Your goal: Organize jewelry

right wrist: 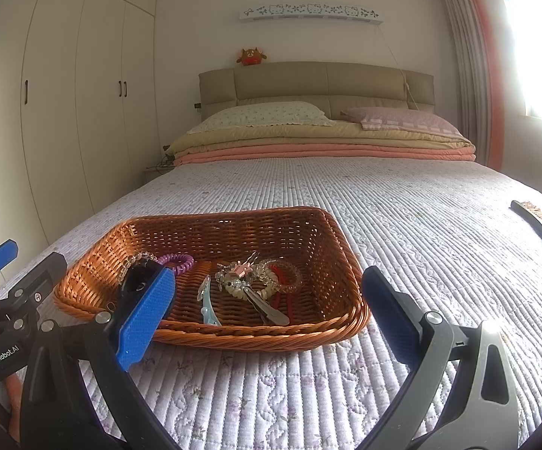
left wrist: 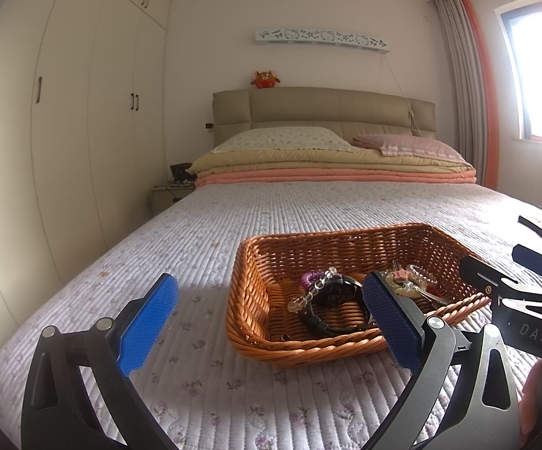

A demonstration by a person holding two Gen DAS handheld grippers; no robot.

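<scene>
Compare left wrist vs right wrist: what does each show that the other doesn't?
Left wrist only: the black wristwatch lying unobstructed in the basket.
Right wrist only: the light-blue hair clip, the silver hair clip and the whole dark brush on the quilt.
Both: the brown woven wicker basket, the purple coil hair tie, both hand-held grippers open.

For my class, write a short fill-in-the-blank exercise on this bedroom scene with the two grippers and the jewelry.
1. The jewelry lies inside a woven ____ on the quilt.
2. Both the left gripper and the right gripper have their jaws ____.
3. The coiled hair tie is ____ in colour.
4. A plush toy sits on top of the ____.

Missing words: basket; open; purple; headboard
</scene>
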